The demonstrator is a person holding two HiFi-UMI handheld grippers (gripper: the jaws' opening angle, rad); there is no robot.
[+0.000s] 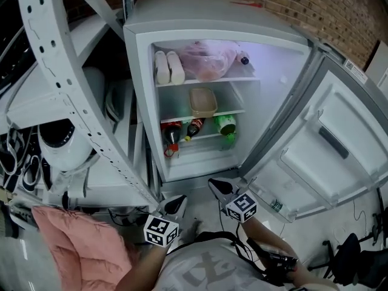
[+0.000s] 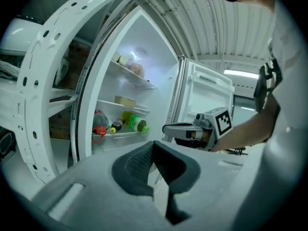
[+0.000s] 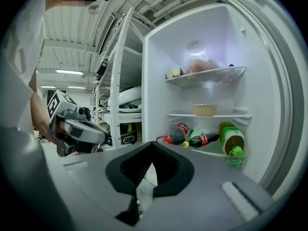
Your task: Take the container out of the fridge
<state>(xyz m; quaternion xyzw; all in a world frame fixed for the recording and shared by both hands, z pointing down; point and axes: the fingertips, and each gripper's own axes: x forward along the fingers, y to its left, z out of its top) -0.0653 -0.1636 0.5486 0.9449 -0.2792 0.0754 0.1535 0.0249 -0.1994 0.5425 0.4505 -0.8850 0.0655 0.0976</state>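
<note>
Head view: fridge (image 1: 182, 35) stands open, door (image 1: 327, 150) swung right. The container (image 1: 202, 102) sits at the middle of the centre shelf, above the bottles (image 1: 194, 128). Both tools hang low by the fridge's bottom edge, well apart from it.

Left gripper view: left gripper (image 2: 155, 146) jaws together, nothing between.

Right gripper view: right gripper (image 3: 151, 147) likewise closed and empty. Judged pre-reach; it must open first.

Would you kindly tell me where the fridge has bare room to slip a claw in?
The middle shelf is bare either side of the container. The top shelf is crowded with white bottles and a bag; the lower shelf is filled by lying bottles.
</note>
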